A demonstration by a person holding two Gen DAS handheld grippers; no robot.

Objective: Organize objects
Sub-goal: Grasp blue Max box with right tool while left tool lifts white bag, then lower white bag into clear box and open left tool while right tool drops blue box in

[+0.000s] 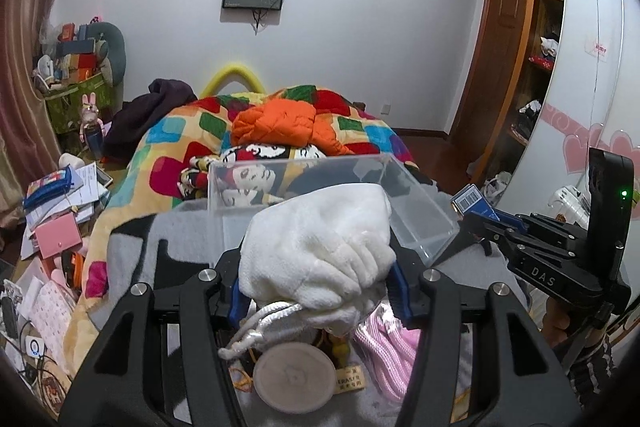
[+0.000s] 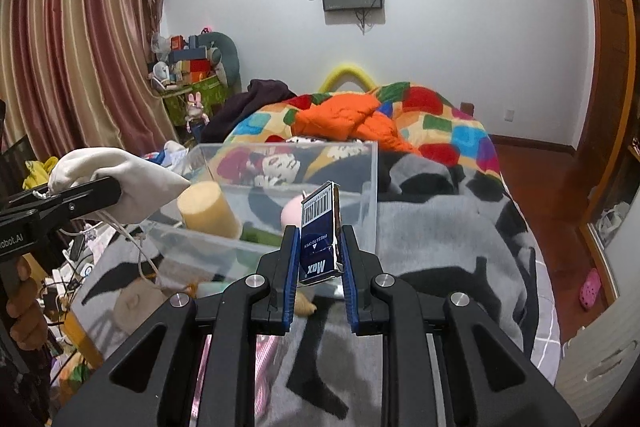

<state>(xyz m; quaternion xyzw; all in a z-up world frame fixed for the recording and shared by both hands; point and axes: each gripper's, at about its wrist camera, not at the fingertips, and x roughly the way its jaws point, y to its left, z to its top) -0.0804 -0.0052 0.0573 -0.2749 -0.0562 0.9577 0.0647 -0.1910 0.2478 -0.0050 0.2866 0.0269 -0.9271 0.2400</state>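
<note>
My left gripper (image 1: 316,283) is shut on a white fluffy drawstring pouch (image 1: 320,247), its cord hanging below; the same pouch (image 2: 120,175) shows at the left of the right wrist view. A small dark blue box (image 2: 320,239) with a barcode stands upright in my right gripper (image 2: 320,259), which is shut on it; that box (image 1: 474,203) also appears at the right of the left wrist view. Ahead of both grippers a clear plastic bin (image 2: 372,187) sits on the grey blanket; a tan cylinder (image 2: 210,211) and a pink item (image 2: 292,213) show behind its near wall.
A round tan disc (image 1: 294,377), a yellow tag and pink striped cloth (image 1: 384,355) lie on the grey blanket (image 2: 440,247) below the left gripper. An orange jacket (image 1: 276,123) tops the colourful quilt behind. Clutter covers the floor at left (image 1: 60,211). A wardrobe (image 1: 532,67) stands at right.
</note>
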